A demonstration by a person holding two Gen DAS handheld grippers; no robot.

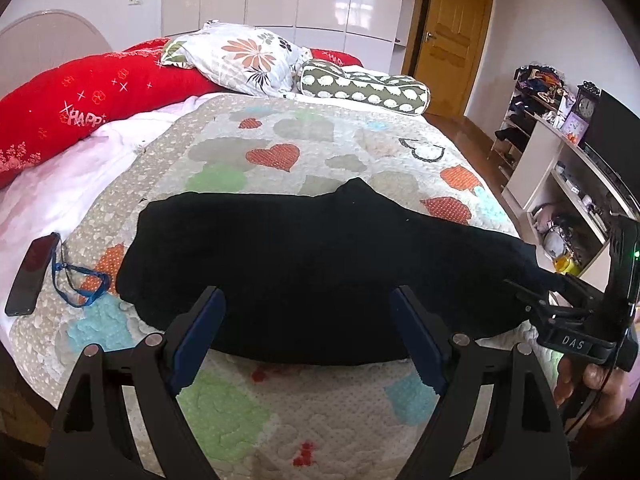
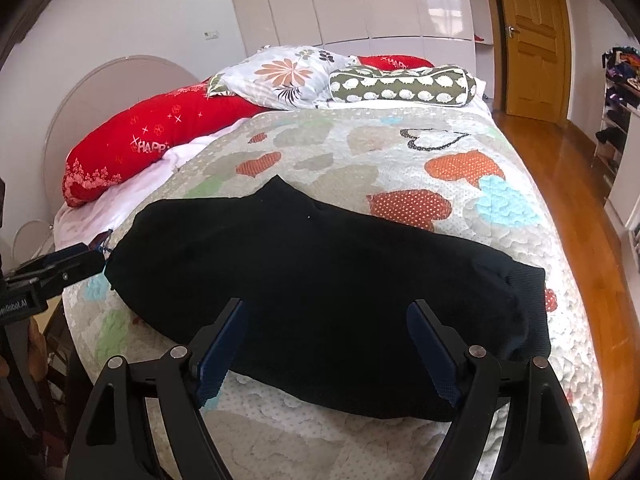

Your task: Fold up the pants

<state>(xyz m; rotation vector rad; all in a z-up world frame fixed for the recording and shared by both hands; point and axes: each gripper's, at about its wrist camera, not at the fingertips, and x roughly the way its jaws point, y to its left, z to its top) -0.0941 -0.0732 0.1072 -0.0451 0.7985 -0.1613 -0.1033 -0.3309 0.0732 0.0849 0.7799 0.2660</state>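
Left wrist: heart-patterned quilt [image 1: 320, 420], black pants [image 1: 300, 264], wooden door [image 1: 452, 36].

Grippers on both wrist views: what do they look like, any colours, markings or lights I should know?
Both are matte black plastic. The left gripper and right gripper each have two angular fingers lined with dark blue ridged pads and silver round pivot pins. Seen from the side, the right unit carries white "DAS" lettering and a small green light.

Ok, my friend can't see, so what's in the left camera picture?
Black pants lie across a heart-patterned quilt on a bed. The left tool hangs open above their near edge. A phone lies at the left.
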